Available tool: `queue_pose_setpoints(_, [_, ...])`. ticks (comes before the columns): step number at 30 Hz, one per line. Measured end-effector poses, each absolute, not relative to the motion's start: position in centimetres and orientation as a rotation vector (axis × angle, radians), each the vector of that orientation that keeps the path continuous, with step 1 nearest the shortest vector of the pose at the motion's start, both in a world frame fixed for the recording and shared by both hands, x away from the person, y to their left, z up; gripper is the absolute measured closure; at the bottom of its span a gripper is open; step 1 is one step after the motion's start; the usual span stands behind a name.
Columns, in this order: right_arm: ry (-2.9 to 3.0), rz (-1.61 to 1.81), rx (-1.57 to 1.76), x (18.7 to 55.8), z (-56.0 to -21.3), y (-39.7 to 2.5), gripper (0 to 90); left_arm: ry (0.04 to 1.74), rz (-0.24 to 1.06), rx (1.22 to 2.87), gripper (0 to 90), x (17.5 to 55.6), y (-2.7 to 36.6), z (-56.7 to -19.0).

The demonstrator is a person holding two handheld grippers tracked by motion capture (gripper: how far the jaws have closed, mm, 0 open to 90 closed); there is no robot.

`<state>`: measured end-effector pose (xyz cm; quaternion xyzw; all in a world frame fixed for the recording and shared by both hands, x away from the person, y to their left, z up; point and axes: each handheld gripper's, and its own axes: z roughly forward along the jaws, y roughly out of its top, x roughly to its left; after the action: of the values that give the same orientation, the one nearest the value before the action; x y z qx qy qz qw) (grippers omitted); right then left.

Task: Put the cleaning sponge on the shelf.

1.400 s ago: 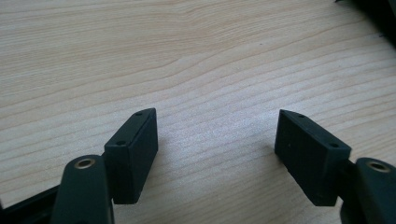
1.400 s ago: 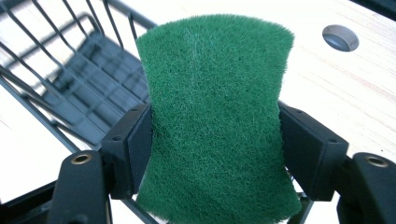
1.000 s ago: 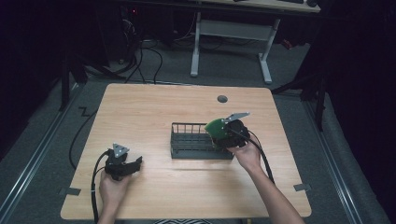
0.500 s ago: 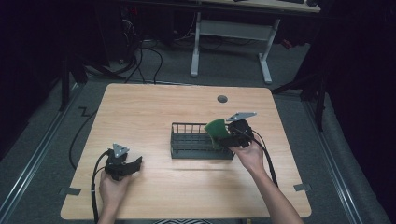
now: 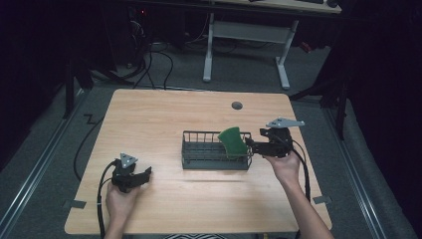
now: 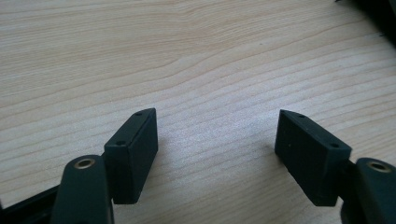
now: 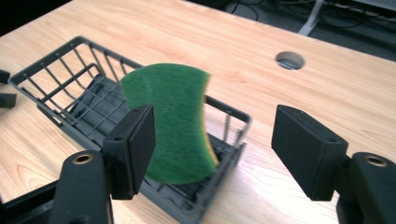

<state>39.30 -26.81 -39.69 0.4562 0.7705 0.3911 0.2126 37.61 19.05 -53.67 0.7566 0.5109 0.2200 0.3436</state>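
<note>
our right gripper gapes wide, the green sponge tipping over the wire basket end wall; it may topple outside. left gripper wide, idle.

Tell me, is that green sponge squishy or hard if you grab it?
Probably squishy: the sponge looks like soft foam with a fuzzy green scrub face. Likely light, too, as it stands on edge in the thin-wired basket. Standing like that, a nudge might tip it over.
</note>
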Motion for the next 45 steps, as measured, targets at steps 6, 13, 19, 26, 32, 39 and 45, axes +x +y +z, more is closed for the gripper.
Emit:
queue_pose_setpoints(6, [2.063, 1.130, 1.318, 38.0, -39.5, -29.5, 34.0, 1.328, 0.571, 1.965, 30.6, 37.6, 19.1, -53.7])
queue_pose_setpoints(13, [2.008, 1.135, 1.361, 36.9, -39.8, -31.9, 35.0, 1.329, 0.574, 1.965, 30.5, 37.6, 19.0, -53.7])
queue_pose_setpoints(19, [1.957, 1.149, 1.412, 35.8, -40.7, -34.0, 35.1, 1.329, 0.574, 1.966, 30.3, 37.6, 19.0, -53.7])
queue_pose_setpoints(26, [1.904, 1.169, 1.476, 34.6, -42.4, -36.0, 35.1, 1.329, 0.574, 1.966, 30.1, 37.6, 19.0, -53.7])
queue_pose_setpoints(32, [1.870, 1.177, 1.522, 33.8, -43.8, -37.1, 35.1, 1.328, 0.572, 1.965, 30.1, 37.6, 19.0, -53.7])
queue_pose_setpoints(39, [1.848, 1.149, 1.551, 33.0, -45.7, -37.7, 35.1, 1.327, 0.574, 1.967, 29.9, 37.6, 19.0, -53.7])
queue_pose_setpoints(45, [1.827, 1.148, 1.587, 32.9, -47.7, -38.0, 35.2, 1.327, 0.575, 1.968, 29.8, 37.6, 19.0, -53.7])
